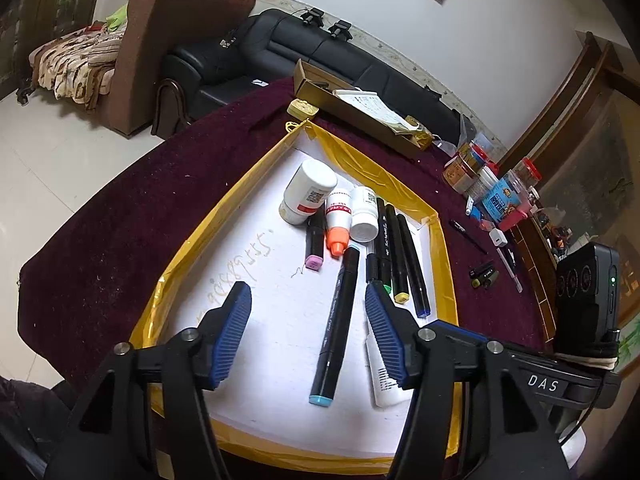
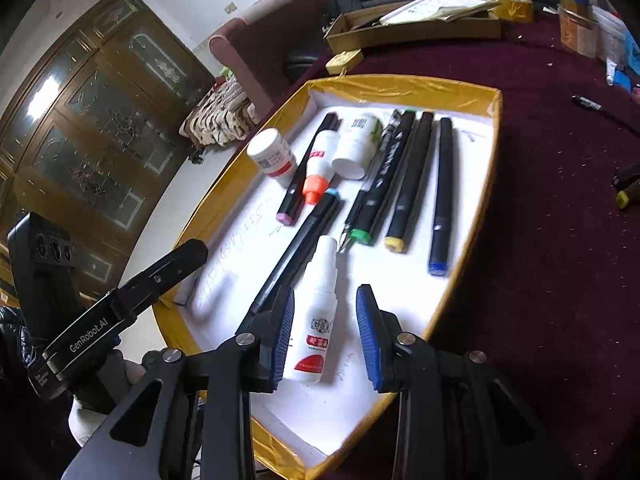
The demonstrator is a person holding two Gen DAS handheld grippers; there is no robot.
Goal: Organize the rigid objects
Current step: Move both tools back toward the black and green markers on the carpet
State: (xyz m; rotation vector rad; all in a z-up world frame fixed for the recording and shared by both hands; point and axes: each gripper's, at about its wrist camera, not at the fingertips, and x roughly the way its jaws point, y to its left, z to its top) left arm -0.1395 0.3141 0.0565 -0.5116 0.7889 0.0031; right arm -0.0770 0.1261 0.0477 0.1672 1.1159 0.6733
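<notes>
- Over the yellow-edged tray [image 2: 404,88] on the table [image 1: 120,216]: both my tools hover low, nothing held.
- Left jaws [image 1: 308,336] spread wide, empty; the light-blue-capped marker [image 1: 334,328] lies between them, untouched as far as I can tell.
- Right jaws [image 2: 325,336] released, straddling the small white dropper bottle [image 2: 316,320] that lies flat near the tray's front edge; left pad looks close to it, contact unclear.
- Done, judging by layout: three markers lined up parallel on the right side – green cap [image 2: 384,176], yellow cap [image 2: 412,180], blue cap [image 2: 442,196]. Bottles clustered at the far end.
- Left to do, my guess: light-blue marker sits diagonal, pink-capped marker [image 2: 306,168] is off among the bottles, dropper bottle is away from its group.
- Count in tray: 5 thick markers, 1 thin pen [image 2: 374,176] tucked against the green one.
- Bottles: 4 – wide white jar with red band [image 2: 272,156], white pill bottle [image 2: 354,148], orange-capped bottle [image 2: 320,168], plus the dropper bottle.
- Outside the tray on the cloth: a few loose pens and short markers [image 1: 484,274], exact number too small to tell. May also need collecting.
</notes>
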